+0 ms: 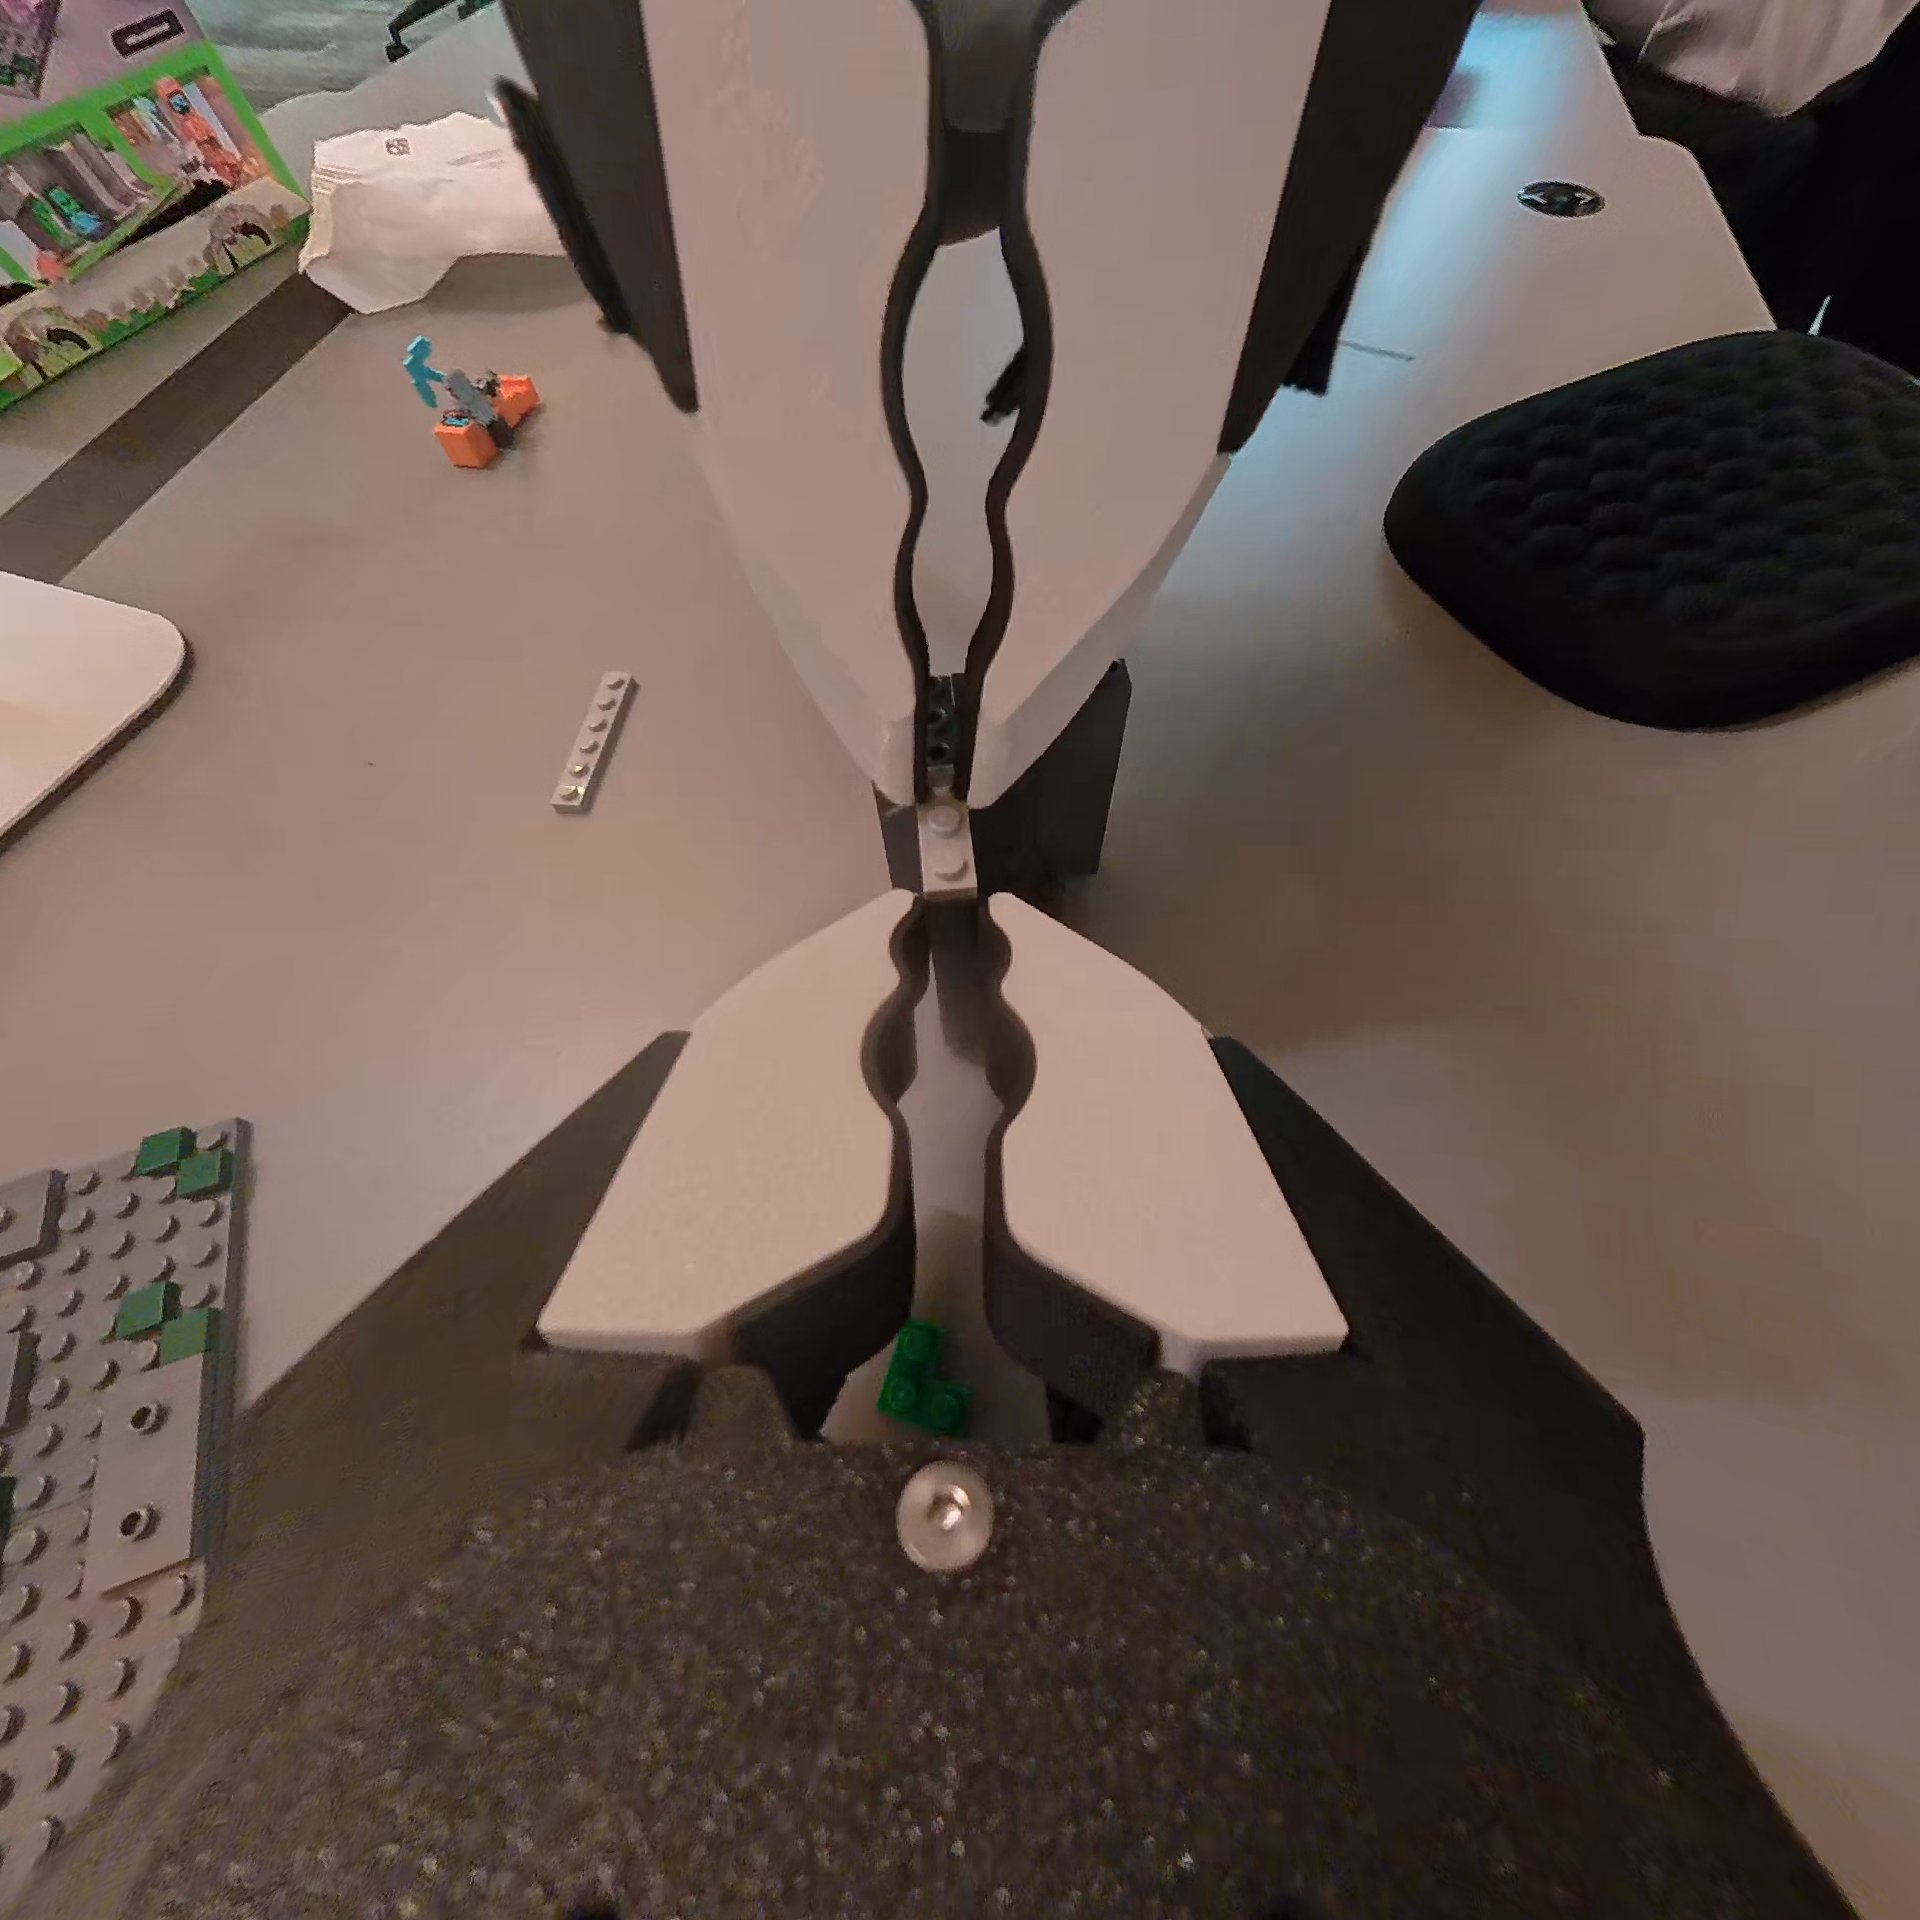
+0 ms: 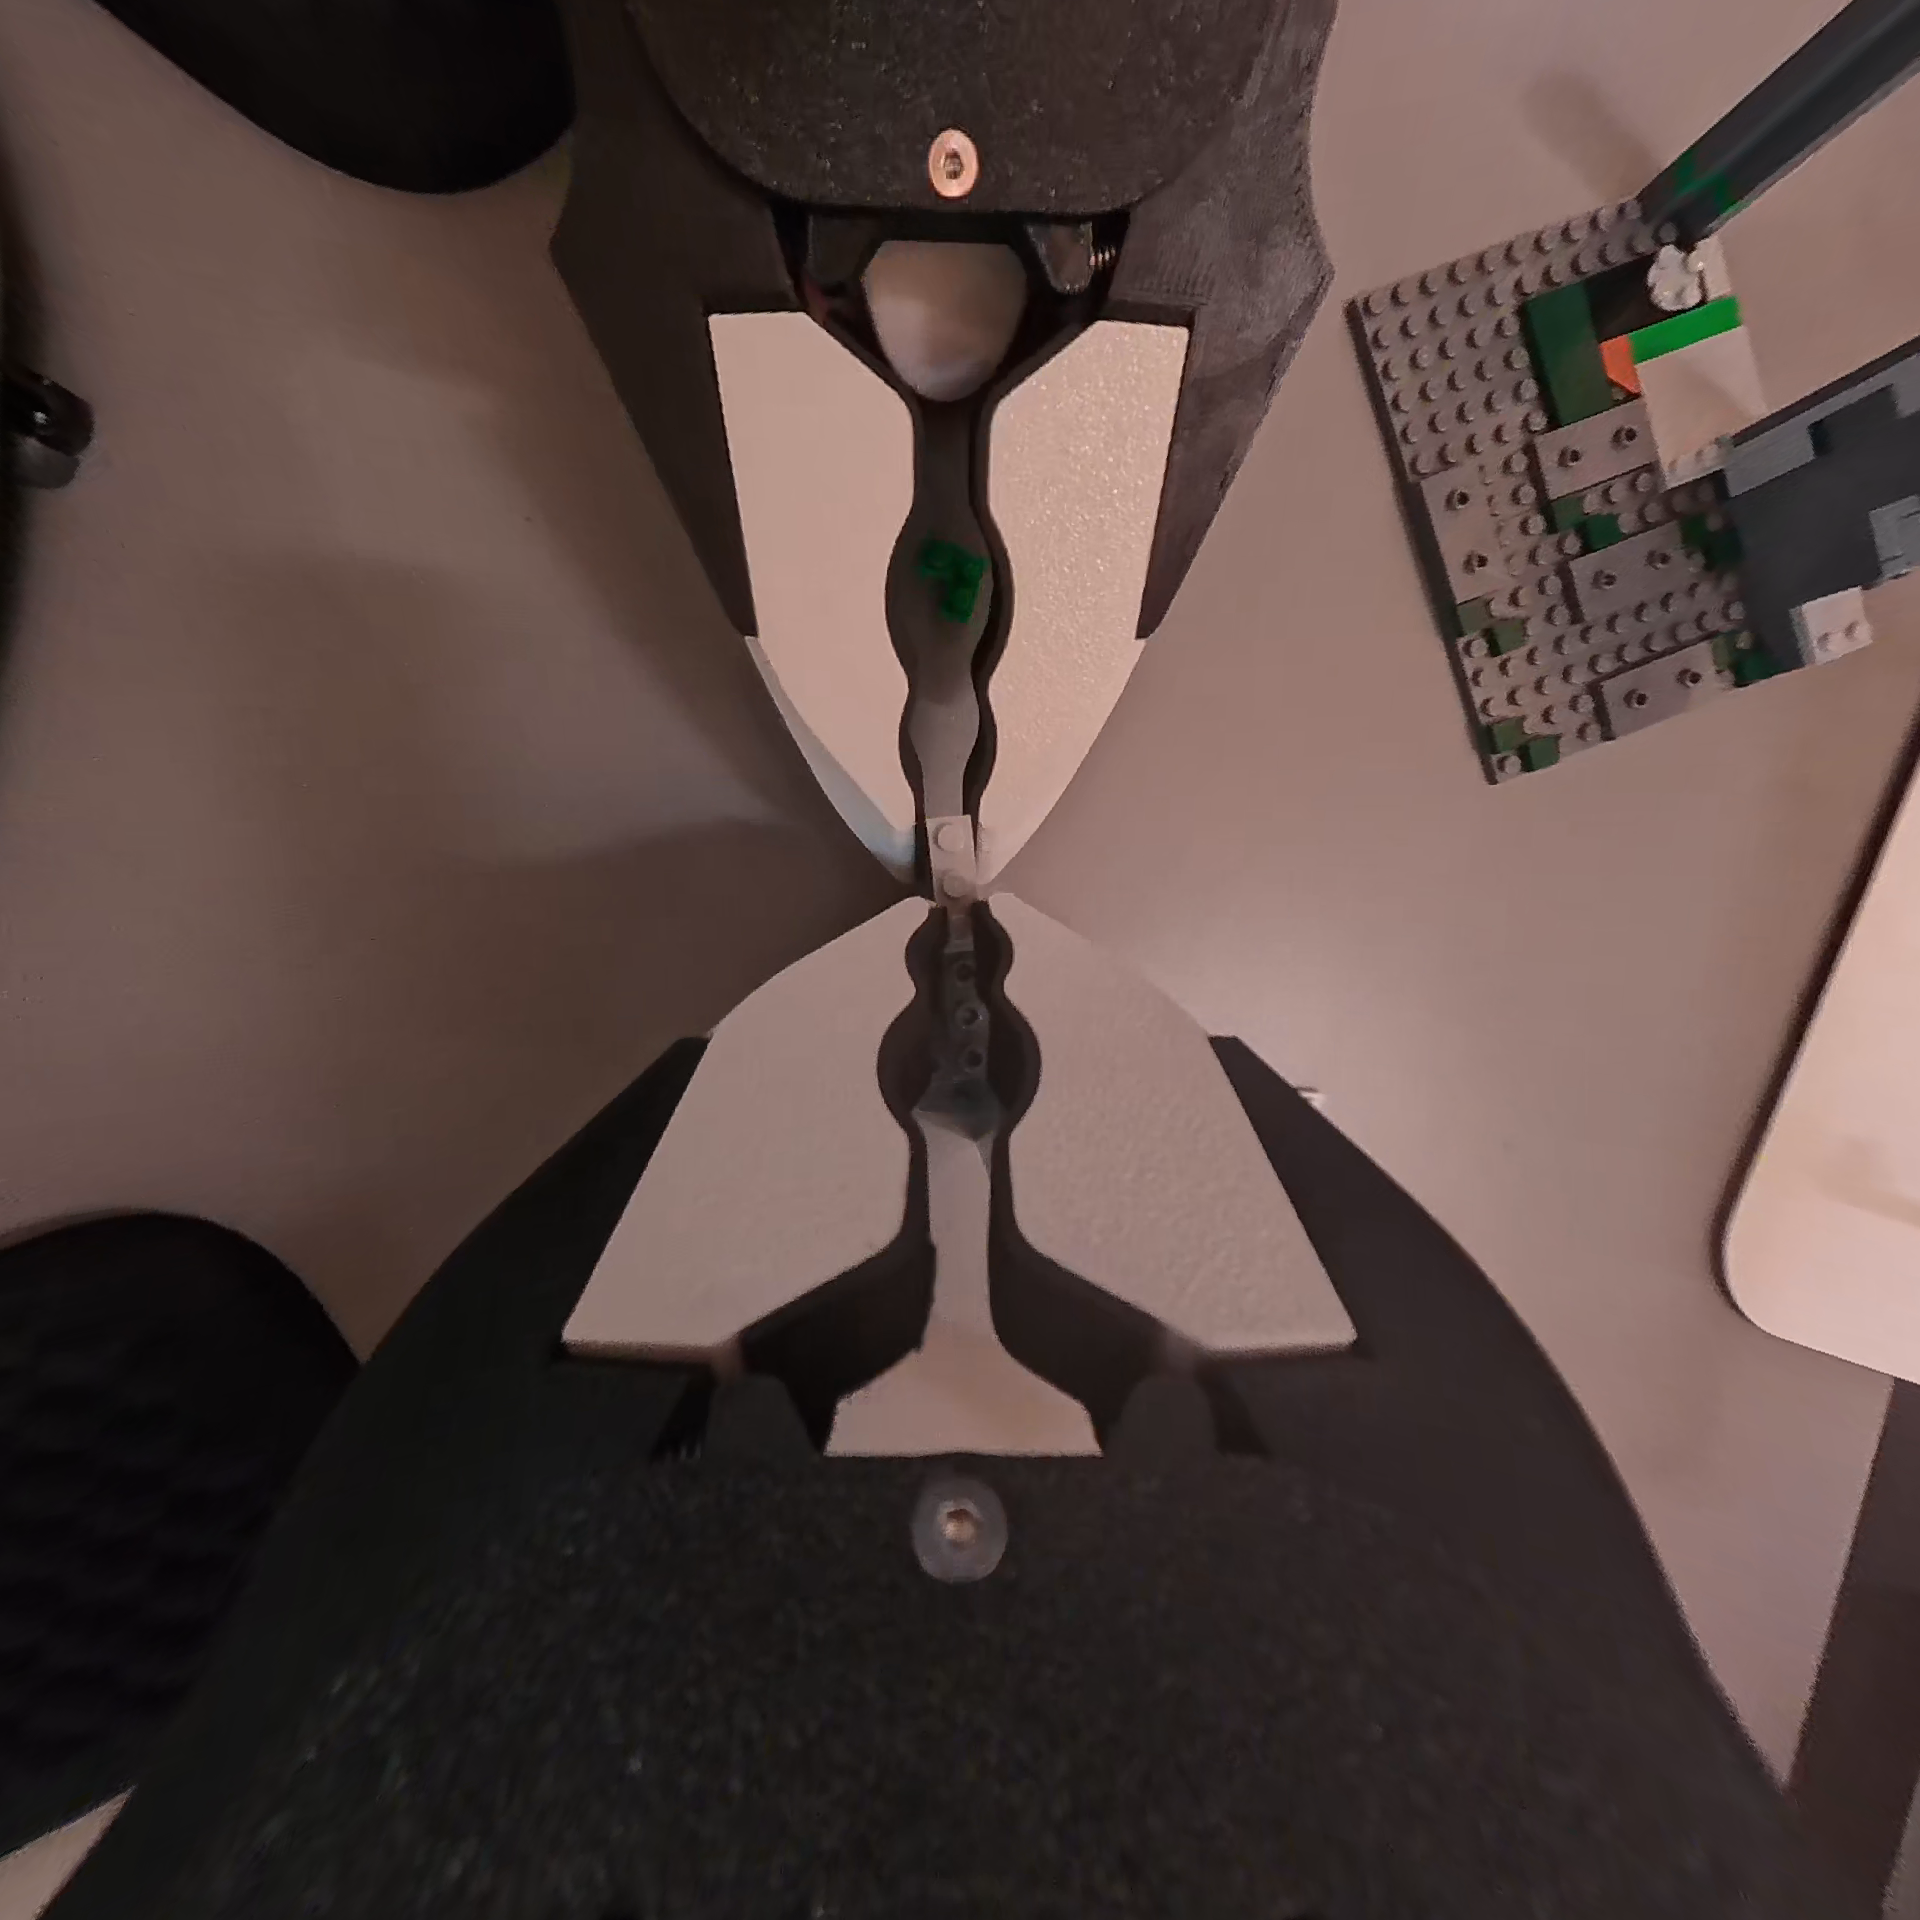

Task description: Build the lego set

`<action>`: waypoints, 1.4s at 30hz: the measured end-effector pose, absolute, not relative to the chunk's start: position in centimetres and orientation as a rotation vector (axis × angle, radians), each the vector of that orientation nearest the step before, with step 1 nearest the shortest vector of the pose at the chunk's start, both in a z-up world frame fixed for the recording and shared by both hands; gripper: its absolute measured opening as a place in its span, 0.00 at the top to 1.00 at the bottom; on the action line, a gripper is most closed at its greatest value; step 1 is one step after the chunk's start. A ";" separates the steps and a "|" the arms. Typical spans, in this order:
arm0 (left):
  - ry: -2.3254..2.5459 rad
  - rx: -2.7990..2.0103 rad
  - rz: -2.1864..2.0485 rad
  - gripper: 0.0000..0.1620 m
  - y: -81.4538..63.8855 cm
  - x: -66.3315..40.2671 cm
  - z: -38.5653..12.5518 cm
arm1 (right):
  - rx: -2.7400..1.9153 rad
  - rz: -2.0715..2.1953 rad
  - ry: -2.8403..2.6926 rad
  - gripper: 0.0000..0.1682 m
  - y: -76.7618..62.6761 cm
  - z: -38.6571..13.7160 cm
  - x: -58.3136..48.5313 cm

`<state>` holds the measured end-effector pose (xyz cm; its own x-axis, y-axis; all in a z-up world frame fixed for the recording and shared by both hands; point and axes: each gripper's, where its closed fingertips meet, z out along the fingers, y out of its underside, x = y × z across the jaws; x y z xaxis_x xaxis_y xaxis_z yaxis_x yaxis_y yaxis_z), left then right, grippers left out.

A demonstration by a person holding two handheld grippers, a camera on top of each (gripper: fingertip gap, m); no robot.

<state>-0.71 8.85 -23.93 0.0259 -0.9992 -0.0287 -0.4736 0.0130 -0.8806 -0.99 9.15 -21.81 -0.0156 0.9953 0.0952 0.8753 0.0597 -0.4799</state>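
Observation:
My two grippers meet tip to tip above the table. My left gripper [image 1: 948, 906] is shut on the near end of a small light grey plate [image 1: 947, 847]. My right gripper [image 1: 945, 795] comes from the far side and is shut on a dark grey brick with holes [image 1: 942, 727]. The plate's far end touches this brick. In the right wrist view my right gripper [image 2: 954, 920] holds the dark brick [image 2: 961, 1029], and my left gripper [image 2: 951, 844] holds the light plate [image 2: 954, 860]. A green L-shaped plate [image 1: 925, 1382] lies on the table under my left gripper.
The grey studded baseplate with green tiles [image 1: 104, 1455] lies at the left, with a partly built dark wall on it [image 2: 1808, 488]. A long grey plate [image 1: 592, 743], an orange figure [image 1: 478, 400], the set's box [image 1: 125, 229], a white bag [image 1: 426, 208], a black cushion [image 1: 1662, 530] and a white board [image 1: 73, 686] lie around. Left and right tips are no more than a few centimetres apart.

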 end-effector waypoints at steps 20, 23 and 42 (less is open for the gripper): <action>1.314 -1.754 -1.339 0.96 8.6 -1.3 -21.6 | -1.763 0.535 -1.227 0.92 7.7 -18.5 3.2; 1.234 -1.805 -1.419 0.96 9.0 -1.5 -21.2 | -1.726 0.591 -1.135 0.92 7.6 -17.7 3.0; 0.957 -1.996 -1.568 0.96 9.8 -1.3 -20.2 | -1.540 -0.142 -1.445 0.48 9.3 -21.2 -3.4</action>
